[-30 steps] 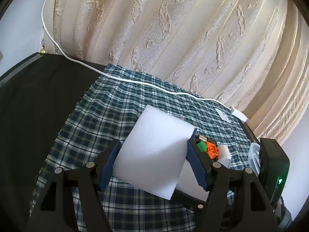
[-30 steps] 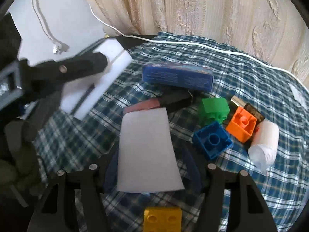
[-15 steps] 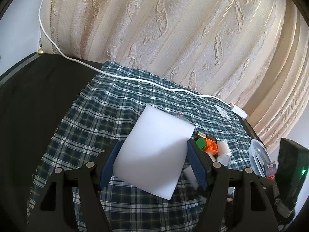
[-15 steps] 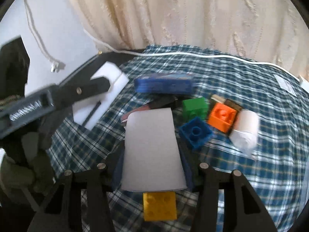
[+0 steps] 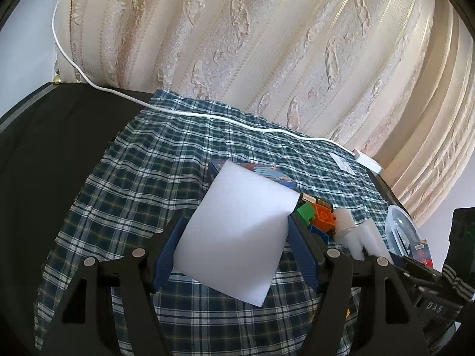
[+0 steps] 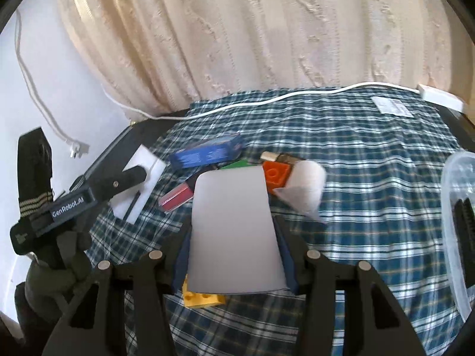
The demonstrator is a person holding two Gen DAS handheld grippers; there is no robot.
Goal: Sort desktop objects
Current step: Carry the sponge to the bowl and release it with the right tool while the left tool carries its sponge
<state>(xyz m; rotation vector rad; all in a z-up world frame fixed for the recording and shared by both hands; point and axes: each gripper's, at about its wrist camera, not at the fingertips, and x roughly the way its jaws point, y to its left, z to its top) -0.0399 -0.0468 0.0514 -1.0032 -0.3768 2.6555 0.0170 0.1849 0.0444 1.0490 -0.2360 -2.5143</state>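
Right gripper (image 6: 234, 231) clamps a white block (image 6: 233, 231), long axis toward twelve o'clock; clear container (image 6: 454, 213) waits at three o'clock, nearer this hand.

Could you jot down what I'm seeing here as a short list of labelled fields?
Surface: plaid cloth
Left hand-held gripper: shut on a white block
Right hand-held gripper: shut on a second white block
Toy bricks: orange brick, yellow brick
Other items: blue box, paper roll, clear plastic tub
Backdrop: cream curtain
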